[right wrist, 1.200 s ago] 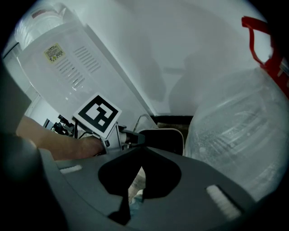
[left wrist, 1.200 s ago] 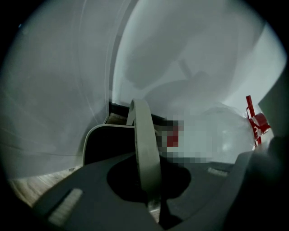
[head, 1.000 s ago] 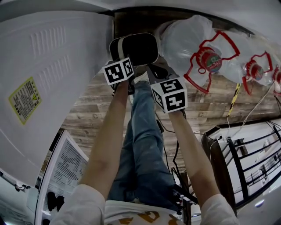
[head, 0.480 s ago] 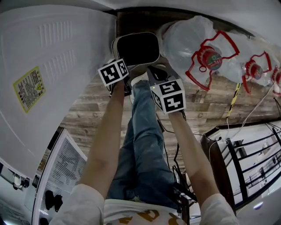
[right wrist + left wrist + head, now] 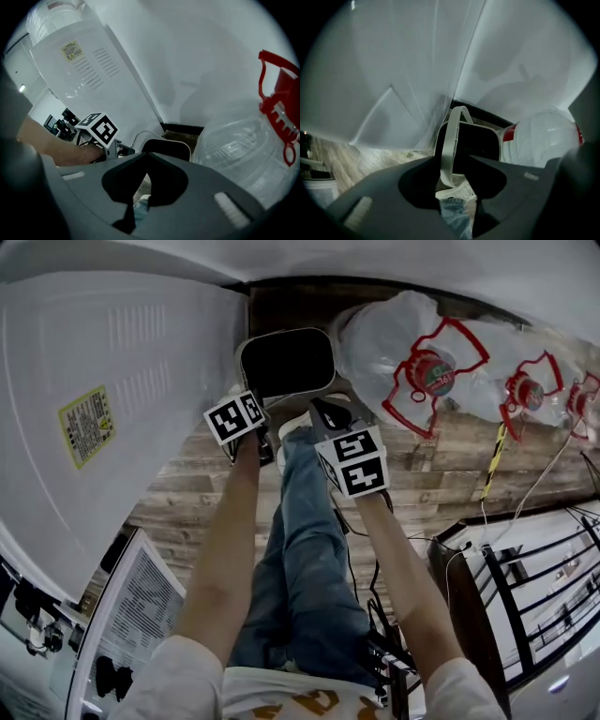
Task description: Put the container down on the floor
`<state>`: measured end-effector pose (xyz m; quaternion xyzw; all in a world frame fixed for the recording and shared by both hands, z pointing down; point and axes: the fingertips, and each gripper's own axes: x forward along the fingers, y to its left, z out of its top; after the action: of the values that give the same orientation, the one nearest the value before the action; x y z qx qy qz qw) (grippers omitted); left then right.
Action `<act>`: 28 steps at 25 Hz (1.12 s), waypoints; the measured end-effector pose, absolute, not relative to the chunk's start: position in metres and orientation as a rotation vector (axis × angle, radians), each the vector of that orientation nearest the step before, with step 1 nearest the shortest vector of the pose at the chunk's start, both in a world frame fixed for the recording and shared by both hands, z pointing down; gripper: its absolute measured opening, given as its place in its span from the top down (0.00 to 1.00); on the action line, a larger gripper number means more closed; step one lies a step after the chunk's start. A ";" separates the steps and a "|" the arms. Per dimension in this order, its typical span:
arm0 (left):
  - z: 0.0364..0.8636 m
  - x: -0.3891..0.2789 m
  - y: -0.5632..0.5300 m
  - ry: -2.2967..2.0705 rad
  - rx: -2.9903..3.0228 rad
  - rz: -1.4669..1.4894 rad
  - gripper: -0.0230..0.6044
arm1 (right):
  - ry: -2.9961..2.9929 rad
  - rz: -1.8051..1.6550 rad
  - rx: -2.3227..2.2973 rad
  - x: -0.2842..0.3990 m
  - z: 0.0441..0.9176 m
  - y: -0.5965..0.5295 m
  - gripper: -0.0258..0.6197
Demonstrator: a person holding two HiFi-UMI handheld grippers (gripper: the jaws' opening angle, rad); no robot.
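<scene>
left gripper view: the left hand-held gripper has its jaws slightly apart, with the white handle between them, leaning on the left jaw. the container lies just beyond, mouth up, long axis left-right. it seems to be down on the floor, between the white cabinet and the water bottle. the right hand-held gripper is closed, empty and farther off.
</scene>
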<state>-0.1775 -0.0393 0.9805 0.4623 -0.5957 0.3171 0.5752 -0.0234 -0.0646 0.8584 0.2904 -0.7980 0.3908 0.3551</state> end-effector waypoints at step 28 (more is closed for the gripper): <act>0.836 -0.141 -0.068 -1.413 1.409 0.681 0.96 | -2.098 0.886 0.879 -0.003 0.768 -0.092 0.92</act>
<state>-0.1414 -0.0681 0.8365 0.5810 -0.5827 0.2808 0.4940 -0.0032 -0.0921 0.7676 0.3383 -0.8072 0.3410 0.3432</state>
